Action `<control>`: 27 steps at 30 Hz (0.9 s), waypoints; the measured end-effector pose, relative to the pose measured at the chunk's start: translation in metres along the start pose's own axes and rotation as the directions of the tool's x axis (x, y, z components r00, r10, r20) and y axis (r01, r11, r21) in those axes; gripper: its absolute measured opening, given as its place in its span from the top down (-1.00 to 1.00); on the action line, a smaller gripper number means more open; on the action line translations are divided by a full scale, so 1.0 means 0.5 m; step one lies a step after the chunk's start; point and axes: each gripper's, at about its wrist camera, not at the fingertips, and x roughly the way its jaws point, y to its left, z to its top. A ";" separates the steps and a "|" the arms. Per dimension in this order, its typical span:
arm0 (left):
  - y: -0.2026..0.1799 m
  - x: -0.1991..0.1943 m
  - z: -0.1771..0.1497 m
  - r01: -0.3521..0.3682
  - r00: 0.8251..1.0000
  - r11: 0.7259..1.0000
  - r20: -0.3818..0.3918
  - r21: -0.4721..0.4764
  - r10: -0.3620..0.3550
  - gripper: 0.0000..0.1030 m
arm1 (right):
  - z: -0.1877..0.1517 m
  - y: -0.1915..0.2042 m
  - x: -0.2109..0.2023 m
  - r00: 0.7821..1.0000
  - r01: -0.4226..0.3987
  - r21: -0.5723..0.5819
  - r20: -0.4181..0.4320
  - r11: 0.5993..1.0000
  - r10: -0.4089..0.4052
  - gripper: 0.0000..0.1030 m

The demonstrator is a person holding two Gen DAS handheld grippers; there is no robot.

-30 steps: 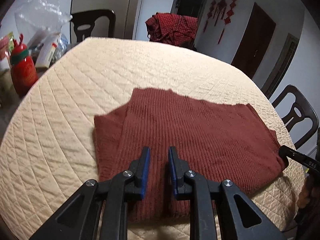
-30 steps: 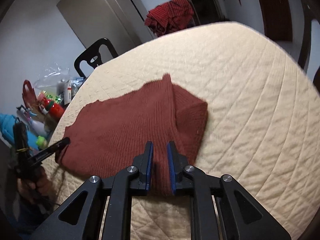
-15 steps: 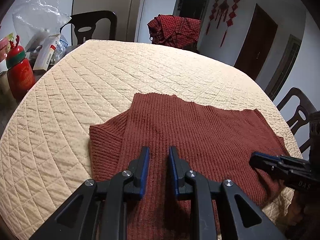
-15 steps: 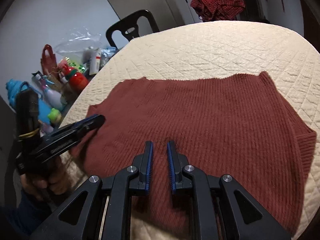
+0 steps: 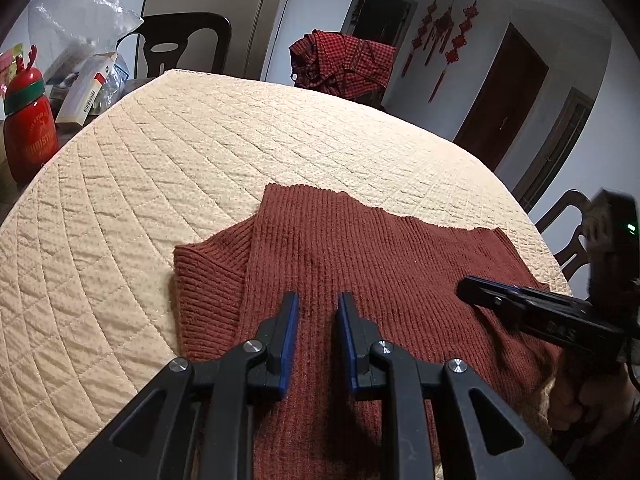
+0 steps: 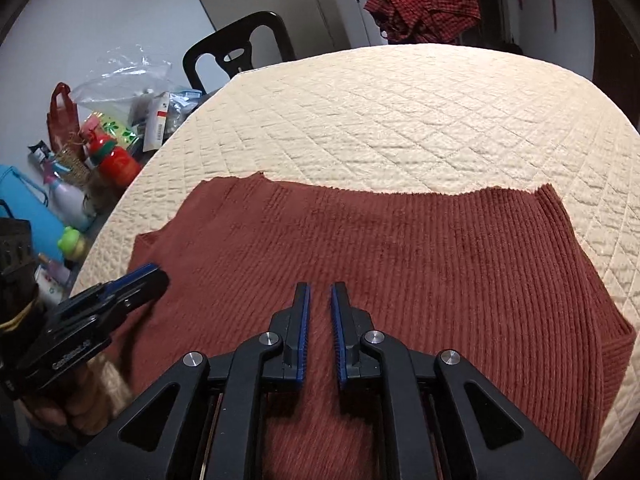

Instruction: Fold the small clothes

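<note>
Both claws hover with jaws slightly apart and empty: left claw (image 5: 316, 308) and right claw (image 6: 319, 300) over the near part of the rust ribbed sweater (image 6: 400, 260). It lies flat on the quilted worktop (image 5: 200, 140), sleeves apparently tucked in; the body folds probably remain.

A round table (image 5: 248, 136) under a cream quilted cover fills the middle of the room; a dark chair (image 5: 180, 46) with a cut-out back stands at its far side, and another chair (image 5: 568, 236) at the right edge; a red checked cloth (image 5: 344, 62) is draped beyond the table; pale walls carry red knotted ornaments (image 5: 444, 36); two dark brown doors (image 5: 504, 96) stand to the right; a red bottle (image 5: 28, 120), boxes and a clear plastic bag (image 5: 80, 12) clutter the left.
</note>
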 end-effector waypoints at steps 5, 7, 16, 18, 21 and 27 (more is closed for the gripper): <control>0.009 0.000 0.000 0.022 1.000 1.000 -0.001 -0.014 -0.022 0.56 | -0.062 0.033 -0.050 1.000 -0.020 -0.049 0.008 0.999 0.020 0.79; 0.009 0.000 0.000 0.027 1.000 1.000 -0.003 -0.016 -0.027 0.56 | -0.088 0.045 -0.059 1.000 -0.011 -0.071 0.015 0.997 0.012 0.79; 0.033 -0.035 0.012 0.027 0.999 0.999 0.041 -0.025 -0.026 0.52 | -0.125 0.056 -0.087 1.000 -0.030 -0.085 -0.008 0.996 0.029 0.79; 0.049 -0.051 0.016 0.002 0.998 0.999 0.062 -0.035 0.000 0.35 | -0.126 0.061 -0.088 0.999 -0.032 -0.093 -0.014 0.995 0.031 0.79; 0.075 -0.056 0.019 -0.025 0.998 0.998 0.061 -0.052 0.028 0.19 | -0.125 0.062 -0.091 0.999 -0.043 -0.103 -0.015 0.994 0.041 0.79; 0.111 -0.032 0.021 -0.024 0.999 0.995 0.020 -0.101 0.026 0.01 | -0.100 0.054 -0.091 0.998 -0.055 -0.088 0.022 0.995 0.057 0.79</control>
